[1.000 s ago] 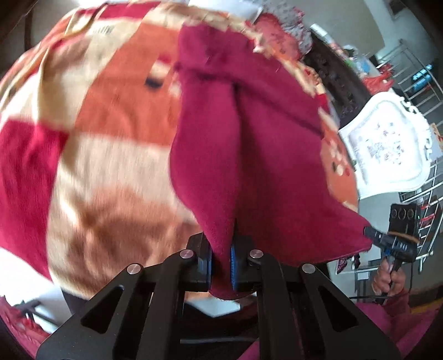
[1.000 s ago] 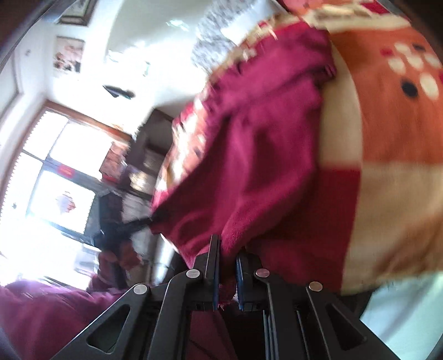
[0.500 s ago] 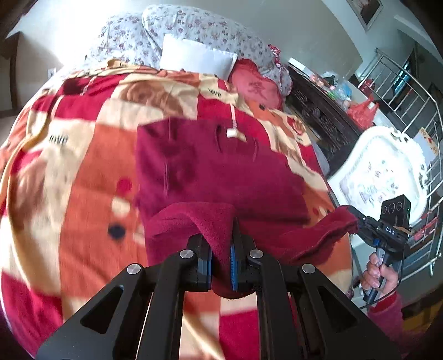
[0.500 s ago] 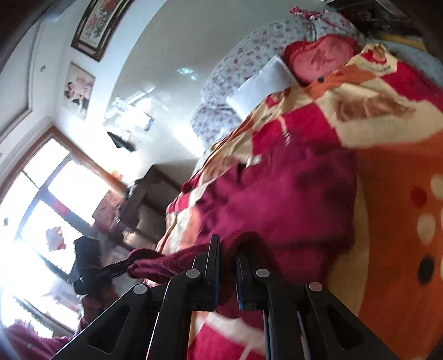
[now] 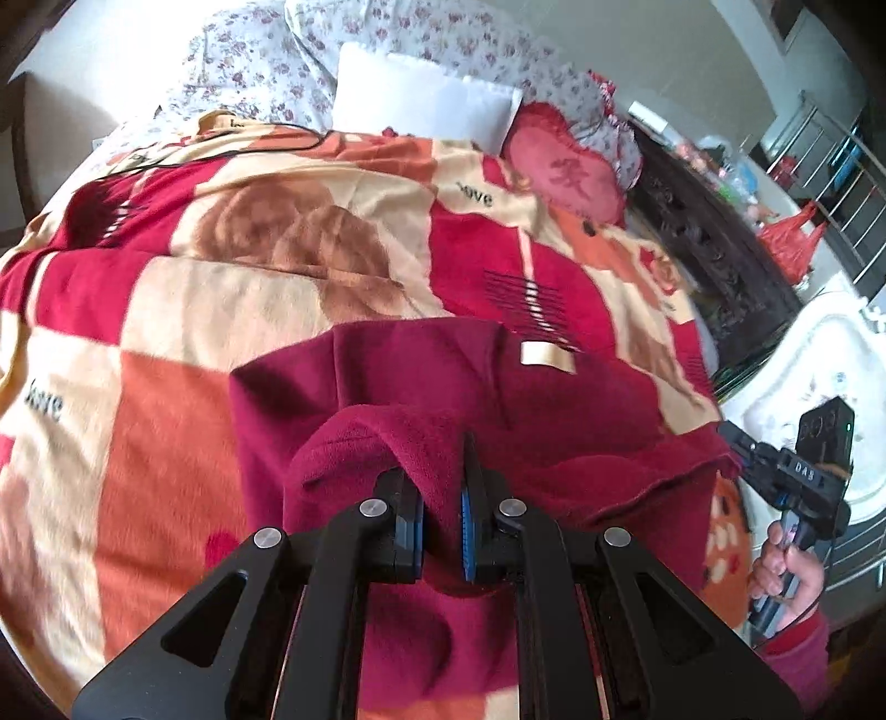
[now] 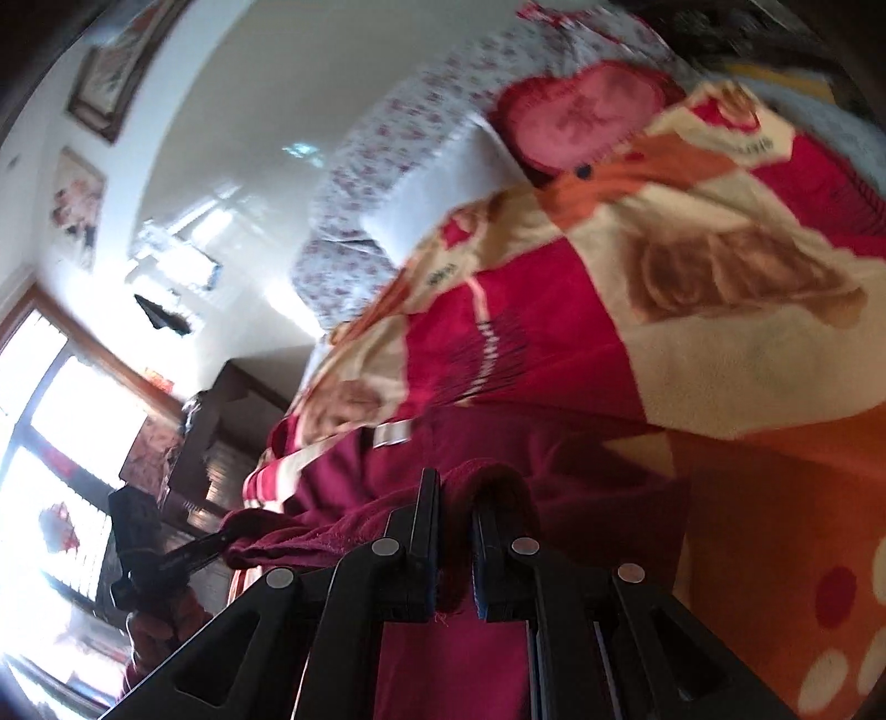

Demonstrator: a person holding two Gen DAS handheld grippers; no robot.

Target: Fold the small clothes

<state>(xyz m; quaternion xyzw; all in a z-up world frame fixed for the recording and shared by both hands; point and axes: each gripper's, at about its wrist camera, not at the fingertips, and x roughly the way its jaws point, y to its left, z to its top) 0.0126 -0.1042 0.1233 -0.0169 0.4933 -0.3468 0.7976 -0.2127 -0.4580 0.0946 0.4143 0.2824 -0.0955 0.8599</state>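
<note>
From the left wrist view, the bed is covered by a plush blanket [image 5: 232,310] in red, orange and cream squares with brown roses. At 12 o'clock a white rectangular pillow [image 5: 426,105] leans on floral-print bedding [image 5: 266,50], and a red heart-shaped cushion [image 5: 565,177] lies at 1 o'clock. The dark red fleece garment [image 5: 554,410] is spread on the blanket at the centre, a pale label [image 5: 547,359] showing near its far edge. The left hand-held gripper [image 5: 443,515] has its jaws narrowed onto a raised fold of the garment's near edge. At 4 o'clock the right hand-held gripper [image 5: 745,451] pinches the garment's other corner. A dark carved wooden cabinet [image 5: 714,260] stands beside the bed at 2 o'clock, with a red plastic bag [image 5: 789,243] beyond it.

From the right wrist view, the room is tilted. The right hand-held gripper [image 6: 454,531] grips a bunched fold of the garment [image 6: 581,476] between nearly closed jaws. The left hand-held gripper [image 6: 221,540] holds the far corner at 9 o'clock. The blanket [image 6: 720,354] fills 3 o'clock, the cushion [image 6: 576,116] sits at 1 o'clock. Bright windows [image 6: 61,443] glare at 9 o'clock, and framed pictures [image 6: 105,94] hang on the white wall at 11 o'clock.
</note>
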